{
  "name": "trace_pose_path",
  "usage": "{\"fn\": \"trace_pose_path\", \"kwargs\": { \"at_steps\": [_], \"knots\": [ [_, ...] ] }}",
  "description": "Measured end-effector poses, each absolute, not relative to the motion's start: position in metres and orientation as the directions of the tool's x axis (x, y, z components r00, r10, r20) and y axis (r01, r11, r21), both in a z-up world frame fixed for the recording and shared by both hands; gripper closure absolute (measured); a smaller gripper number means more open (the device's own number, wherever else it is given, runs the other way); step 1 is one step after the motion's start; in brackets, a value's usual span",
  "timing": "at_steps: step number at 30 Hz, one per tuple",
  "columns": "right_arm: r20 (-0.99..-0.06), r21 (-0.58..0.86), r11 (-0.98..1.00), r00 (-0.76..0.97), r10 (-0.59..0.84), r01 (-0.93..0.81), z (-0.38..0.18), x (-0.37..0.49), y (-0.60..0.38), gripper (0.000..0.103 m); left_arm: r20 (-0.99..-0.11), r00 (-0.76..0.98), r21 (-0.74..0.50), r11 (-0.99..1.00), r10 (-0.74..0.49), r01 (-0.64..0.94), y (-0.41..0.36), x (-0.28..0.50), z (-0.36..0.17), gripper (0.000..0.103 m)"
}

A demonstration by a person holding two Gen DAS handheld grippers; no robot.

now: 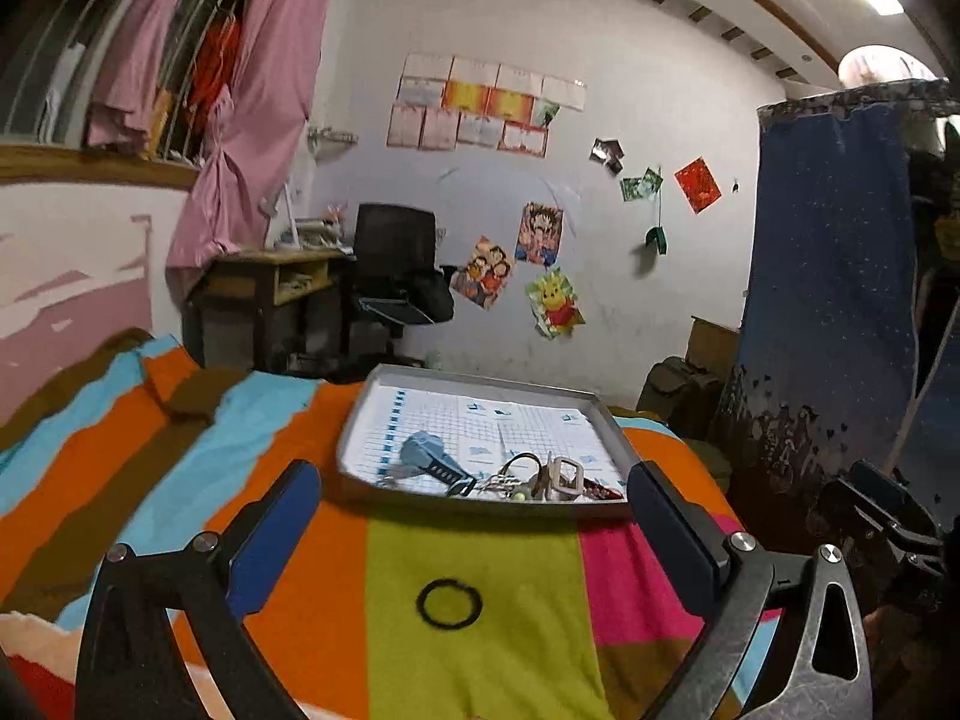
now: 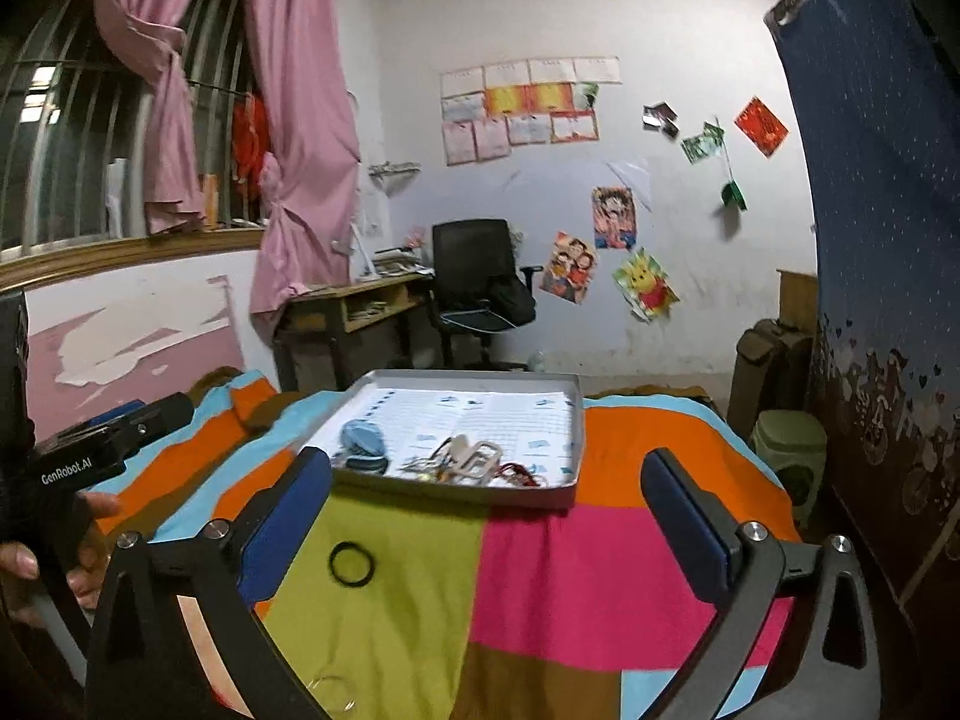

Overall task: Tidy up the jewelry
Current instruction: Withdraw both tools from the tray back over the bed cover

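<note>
Reaching for the black ring (image 1: 450, 602) with both grippers' jaws spread empty, I risk pinching soft blanket (image 1: 480, 648) instead.

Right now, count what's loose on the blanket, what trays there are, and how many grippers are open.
Black ring on the blanket: 1
Tray holding a jewelry pile too tangled to count: 1
Open grippers, left gripper and right gripper: 2
Total: 4
</note>
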State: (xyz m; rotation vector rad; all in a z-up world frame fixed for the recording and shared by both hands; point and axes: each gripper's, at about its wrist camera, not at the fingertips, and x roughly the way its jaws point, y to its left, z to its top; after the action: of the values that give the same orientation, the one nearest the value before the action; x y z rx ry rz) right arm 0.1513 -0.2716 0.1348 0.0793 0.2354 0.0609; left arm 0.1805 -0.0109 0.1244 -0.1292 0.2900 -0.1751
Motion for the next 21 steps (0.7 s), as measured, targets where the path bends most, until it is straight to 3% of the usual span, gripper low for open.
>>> {"fn": "trace_pose_path", "kwargs": {
  "at_steps": [12, 21],
  "knots": [
    [-0.185, 0.061, 0.991, 0.974, 0.132, -0.122, 0.117, 0.059, -0.251, 0.001, -0.241, 0.965, -0.134, 0.989, -0.1, 0.069, 0.024, 0.083, 0.11, 0.0],
    [-0.22, 0.054, 0.99, 0.965, 0.141, -0.132, 0.09, 0.031, -0.241, 0.001, -0.293, 0.953, -0.125, 0.991, -0.071, 0.035, 0.036, 0.05, 0.083, 0.0]
  ]
}}
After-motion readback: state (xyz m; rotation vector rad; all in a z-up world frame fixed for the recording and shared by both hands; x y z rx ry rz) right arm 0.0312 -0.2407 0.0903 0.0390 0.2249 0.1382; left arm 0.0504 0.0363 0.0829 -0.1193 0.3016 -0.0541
